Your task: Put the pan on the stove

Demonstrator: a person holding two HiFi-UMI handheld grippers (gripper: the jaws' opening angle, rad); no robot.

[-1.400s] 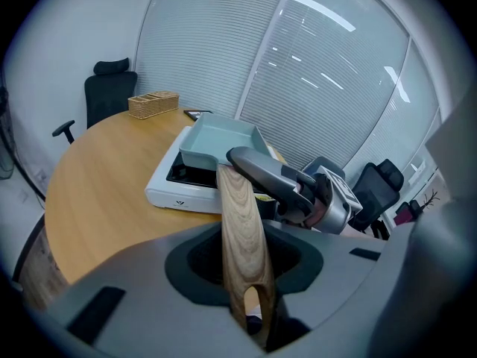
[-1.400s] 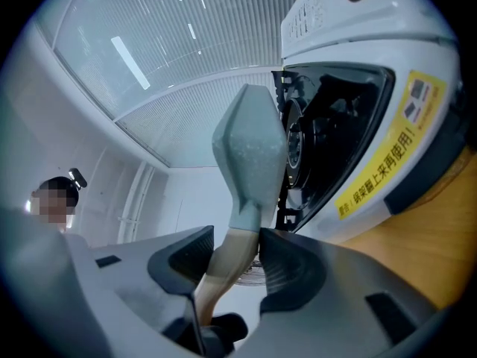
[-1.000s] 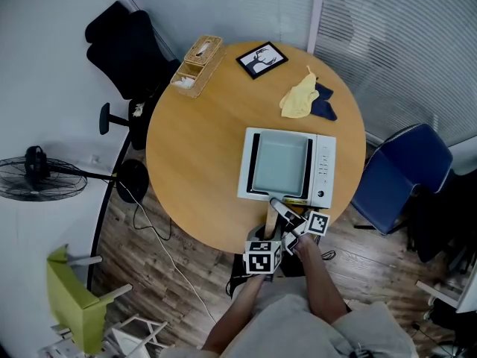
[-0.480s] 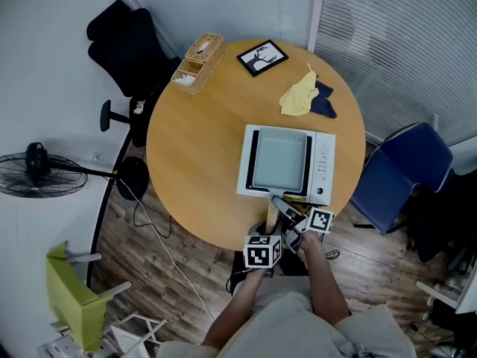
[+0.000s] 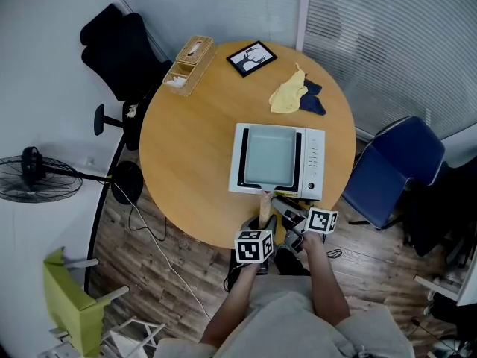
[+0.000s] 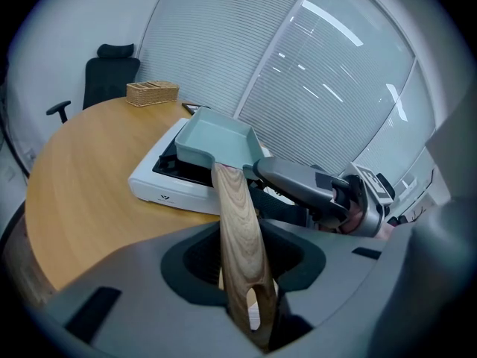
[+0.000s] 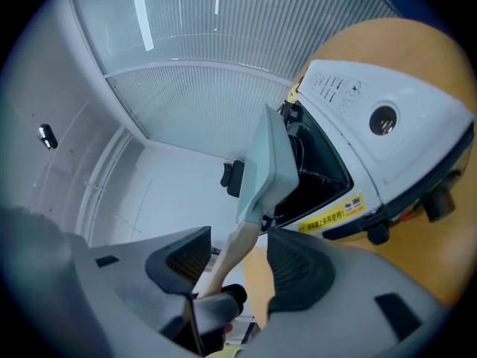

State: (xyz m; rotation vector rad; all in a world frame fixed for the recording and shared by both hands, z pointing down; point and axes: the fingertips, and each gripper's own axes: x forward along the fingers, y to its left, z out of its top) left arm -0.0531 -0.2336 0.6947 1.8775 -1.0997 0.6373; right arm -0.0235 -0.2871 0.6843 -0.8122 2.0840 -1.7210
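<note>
- Left gripper [image 6: 244,237]: the jaws stand part-way open and have just been opening. The wooden handle [image 6: 235,215] runs between them and appears to lie clear of both pads, though contact at its butt end is hard to confirm
- Right gripper [image 7: 238,261]: the jaws are spread wide and have just been opening further, with nothing clamped. The handle shows in the gap beyond the pads, untouched
- One grey finger [image 6: 298,179] of the right gripper lies just beside the handle, on its right
- Both grippers sit side by side at the near rim of the round wooden table [image 5: 186,148]
- Pan [image 5: 270,155]: pale teal and square, seated flat on the stove's black cooking surface. Its handle projects past the stove's near edge, towards the person
- Stove [image 5: 314,162]: white and rectangular, with the control strip along its right side. It stands right of the table's centre
- Beyond the stove, a yellow cloth [image 5: 287,95] touches a dark blue cloth [image 5: 314,101]
- Farther back, a picture frame [image 5: 252,58] lies flat, and a wicker box [image 5: 188,66] sits at the far left rim
- Closed blinds [image 5: 387,43] run behind the table
</note>
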